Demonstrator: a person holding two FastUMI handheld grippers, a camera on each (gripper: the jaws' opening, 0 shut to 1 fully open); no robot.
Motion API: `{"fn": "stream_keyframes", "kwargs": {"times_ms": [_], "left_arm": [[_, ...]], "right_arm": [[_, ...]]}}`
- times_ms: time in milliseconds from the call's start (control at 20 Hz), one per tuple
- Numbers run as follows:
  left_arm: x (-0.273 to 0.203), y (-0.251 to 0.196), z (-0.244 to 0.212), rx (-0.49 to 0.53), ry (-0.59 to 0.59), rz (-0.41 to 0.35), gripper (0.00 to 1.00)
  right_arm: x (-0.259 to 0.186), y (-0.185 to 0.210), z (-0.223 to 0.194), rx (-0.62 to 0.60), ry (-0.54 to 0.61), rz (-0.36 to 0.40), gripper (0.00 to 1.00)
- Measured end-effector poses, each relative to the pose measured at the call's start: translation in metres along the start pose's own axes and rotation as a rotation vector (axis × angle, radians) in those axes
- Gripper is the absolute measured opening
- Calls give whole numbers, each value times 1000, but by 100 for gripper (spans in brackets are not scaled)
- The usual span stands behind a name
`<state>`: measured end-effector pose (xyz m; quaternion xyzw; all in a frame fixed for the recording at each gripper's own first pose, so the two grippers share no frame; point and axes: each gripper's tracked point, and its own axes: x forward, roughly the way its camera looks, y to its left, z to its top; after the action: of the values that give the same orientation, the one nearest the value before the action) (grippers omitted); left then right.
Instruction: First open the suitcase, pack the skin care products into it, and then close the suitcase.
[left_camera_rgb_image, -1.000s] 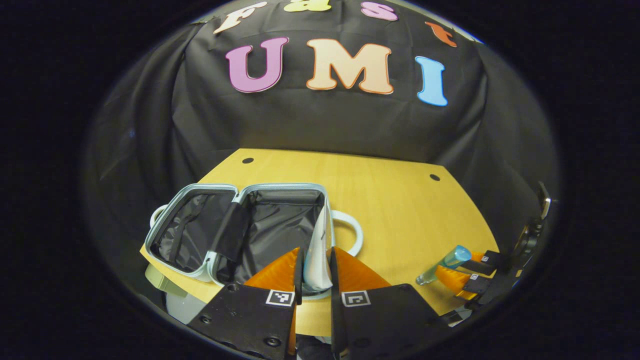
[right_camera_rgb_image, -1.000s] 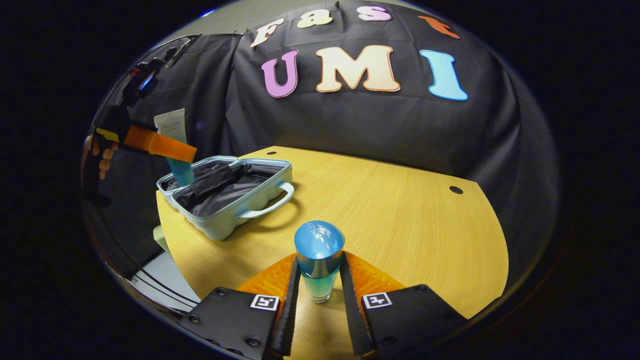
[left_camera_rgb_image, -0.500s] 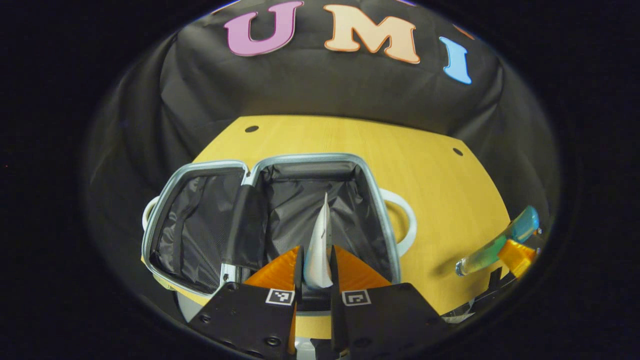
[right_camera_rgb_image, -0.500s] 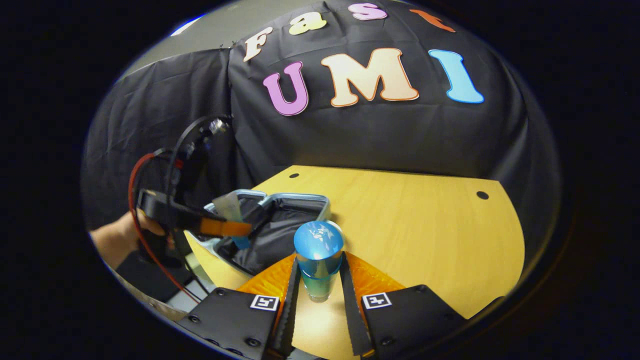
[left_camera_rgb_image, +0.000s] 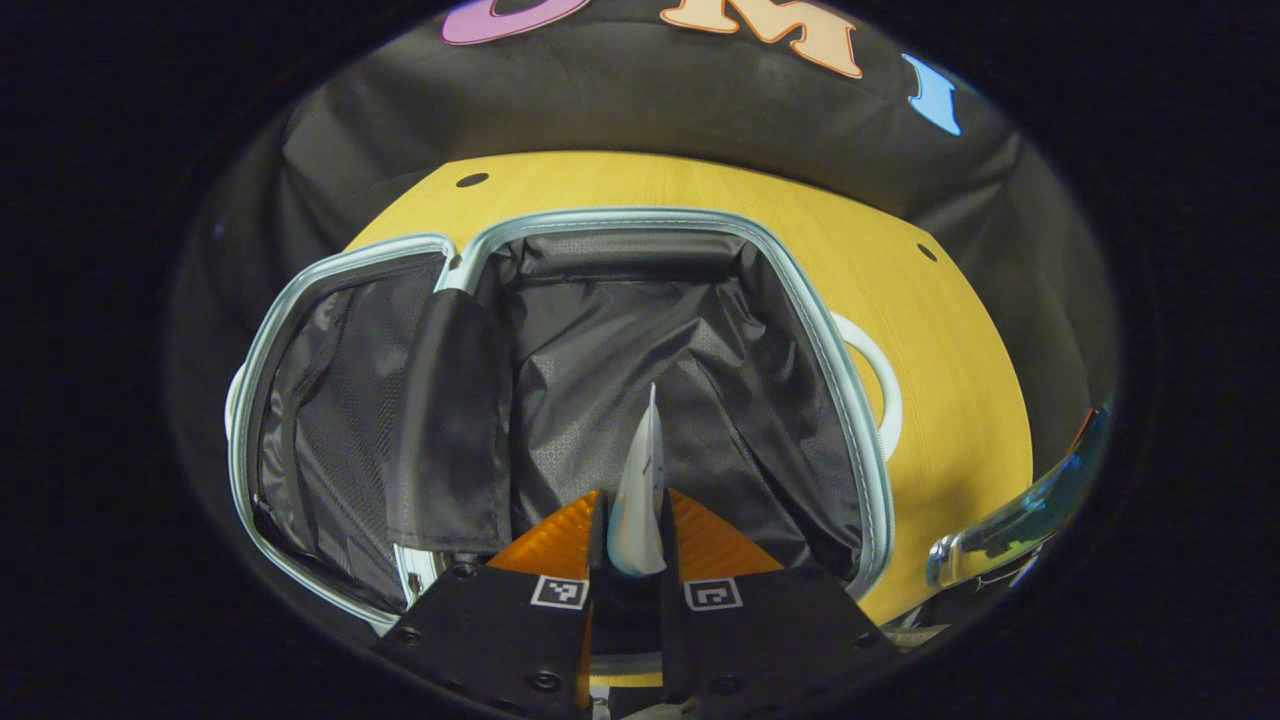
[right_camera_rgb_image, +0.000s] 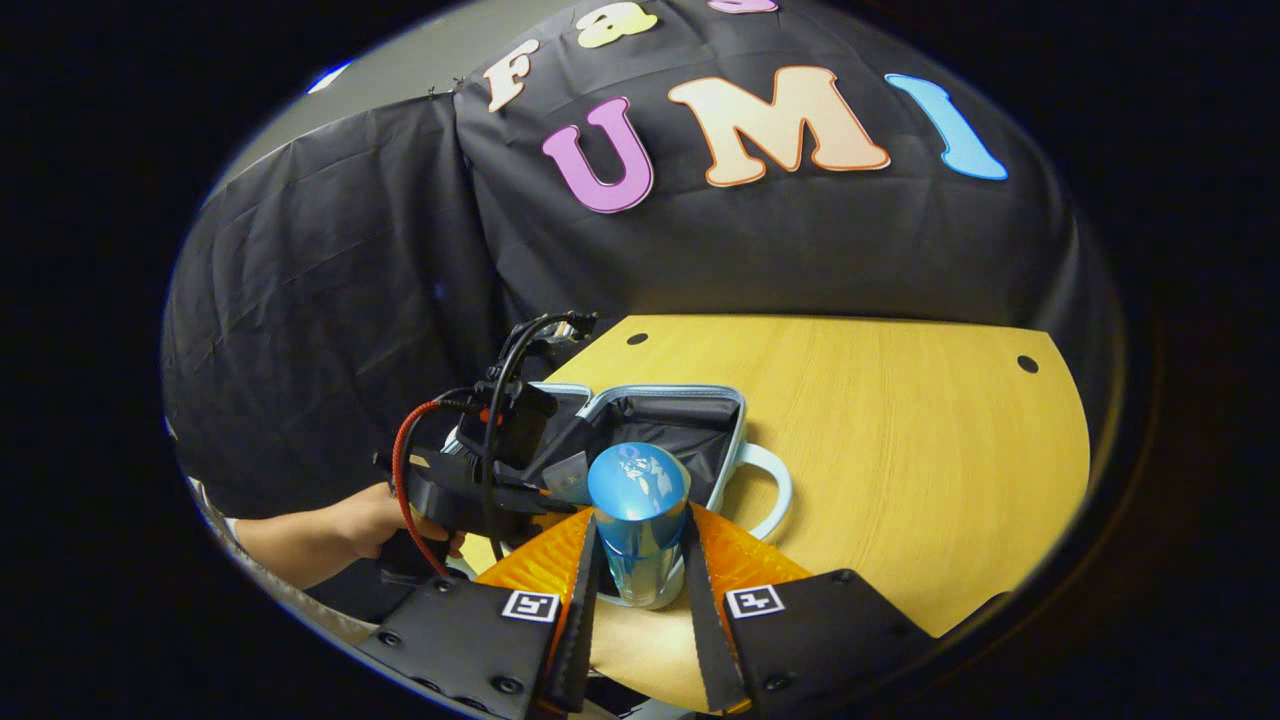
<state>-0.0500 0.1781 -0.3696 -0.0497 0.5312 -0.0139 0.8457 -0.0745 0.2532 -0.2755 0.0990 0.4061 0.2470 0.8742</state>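
Your left gripper (left_camera_rgb_image: 630, 545) is clamped on the white tube (left_camera_rgb_image: 640, 490), both fingers pressing its flattened sides, with the crimped end pointing away from you. It hangs over the right-hand compartment of the open suitcase (left_camera_rgb_image: 800, 300), above the black lining; you cannot tell from the left gripper view whether the tube touches the fabric. The suitcase lies spread flat on the yellow wooden table (left_camera_rgb_image: 930, 330), its 2 halves side by side, pale blue rims up, and a black fabric flap (left_camera_rgb_image: 450, 420) hangs across the hinge between them. A white carry handle (left_camera_rgb_image: 880, 370) sticks out from the right half toward the table's open area.

Your right gripper (right_camera_rgb_image: 640, 575) grips the blue-capped bottle (right_camera_rgb_image: 638, 520), both fingers tight on its body just under the shiny cap. In the right gripper view the bottle sits in front of the suitcase (right_camera_rgb_image: 725, 440), near its handle side. In the left gripper view that same bottle (left_camera_rgb_image: 1020, 515) shows at the far right edge, tilted, beyond the suitcase's rim and over the table edge.

In the right gripper view you can also see your left hand (right_camera_rgb_image: 385, 520) wrapped around the left gripper's (right_camera_rgb_image: 560, 490) black handle, with a red cable (right_camera_rgb_image: 400, 480) looping off it, just left of the suitcase.
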Motion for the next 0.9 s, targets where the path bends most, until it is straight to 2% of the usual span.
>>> {"fn": "stream_keyframes", "kwargs": {"times_ms": [50,150,250,400,450,550,600,700,750,800,900], "left_arm": [[3,1,6,14,-20,-9,19],[6,-2,9,14,-26,-52,25],[1,-8,20,10,-61,-111,36],[-21,-6,46,28,-149,-154,72],[-29,0,54,39,-182,-147,77],[-44,17,68,42,-231,-130,78],[-51,27,74,28,-252,-124,79],[-61,53,80,-19,-280,-110,80],[-66,68,80,-43,-296,-96,80],[-72,83,82,-64,-316,-77,79],[-79,117,82,-104,-332,-34,80]], "right_arm": [[5,2,-2,10,8,-7,43],[15,4,-4,41,27,-19,46],[25,8,-8,68,49,-28,46],[42,15,-20,79,95,-37,46],[49,17,-28,79,117,-44,46],[62,19,-44,78,166,-60,46],[69,18,-52,75,192,-69,43],[81,18,-69,62,250,-96,46],[86,17,-77,57,278,-110,43],[92,17,-74,66,269,-107,46],[99,18,-65,80,261,-121,43]]}}
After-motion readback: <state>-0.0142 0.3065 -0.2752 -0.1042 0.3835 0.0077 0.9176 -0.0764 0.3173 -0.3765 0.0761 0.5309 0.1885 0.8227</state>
